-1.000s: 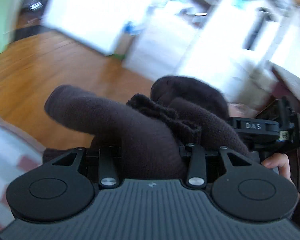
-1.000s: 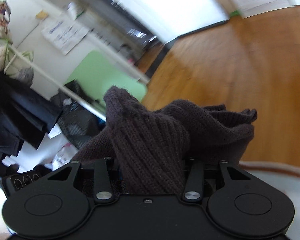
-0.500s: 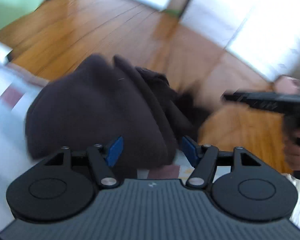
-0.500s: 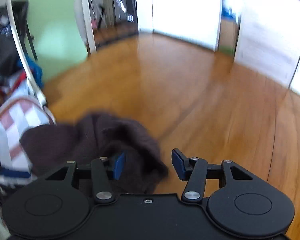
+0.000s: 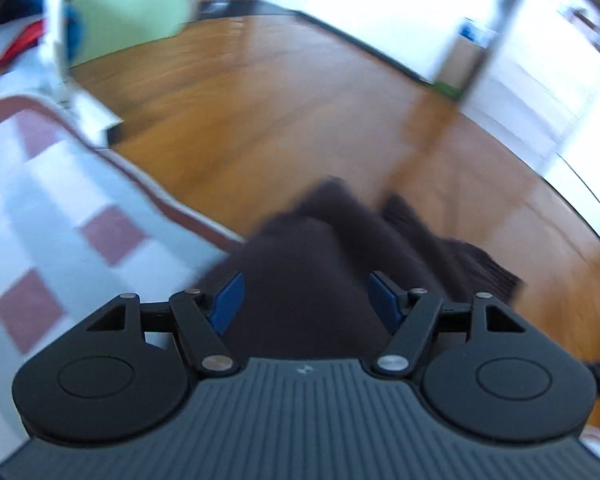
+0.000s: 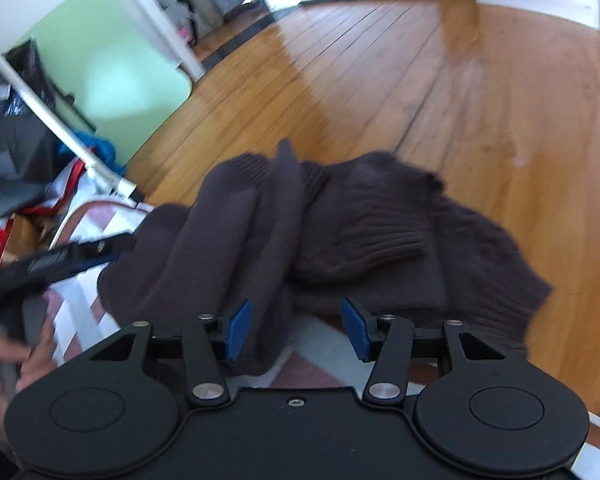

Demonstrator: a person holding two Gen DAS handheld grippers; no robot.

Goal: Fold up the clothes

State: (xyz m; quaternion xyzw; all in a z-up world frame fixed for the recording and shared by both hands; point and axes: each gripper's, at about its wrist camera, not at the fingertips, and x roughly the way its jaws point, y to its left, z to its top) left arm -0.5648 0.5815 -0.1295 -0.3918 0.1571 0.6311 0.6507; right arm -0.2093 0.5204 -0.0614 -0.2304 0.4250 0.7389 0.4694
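Wood-plank floor [image 6: 440, 92], honey brown, glossy, running to white walls and doorways at the far side. Pale green panel [image 6: 112, 68] standing at the left edge of the room; white slanted pole [image 6: 56, 128] in front of it, with a clutter of dark, red and blue items at its foot.

Checked cover [image 5: 60, 216], white with dull red squares and a red border, spread over a raised surface at lower left; kind of surface underneath not discernible.

Dark brown knitted garment [image 6: 340, 224], ribbed at cuffs and hem, lying bunched in loose folds on the edge of the checked cover, part of it draping past the border with the floor behind. Sleeve cuff [image 6: 384, 240] lying on top near the middle. Same garment [image 5: 320, 280] blurred in the left wrist view.

Left tool [image 5: 304, 300]: jaws parted, just been opening wider; blue pads [image 5: 228, 300] standing clear on either side of a hump of the garment, no squeeze on the cloth visible. Nothing held.

Right tool [image 6: 296, 328]: jaws parted, just been opening; a fold of the garment lying between them next to the left blue pad [image 6: 238, 328], contact there not discernible, right pad clear with checked cover showing in the gap. No grip on the cloth.

Left tool also visible from the right wrist view as a dark bar [image 6: 52, 264] at the left edge, beside the garment, with the person's hand [image 6: 4, 364] on its handle.
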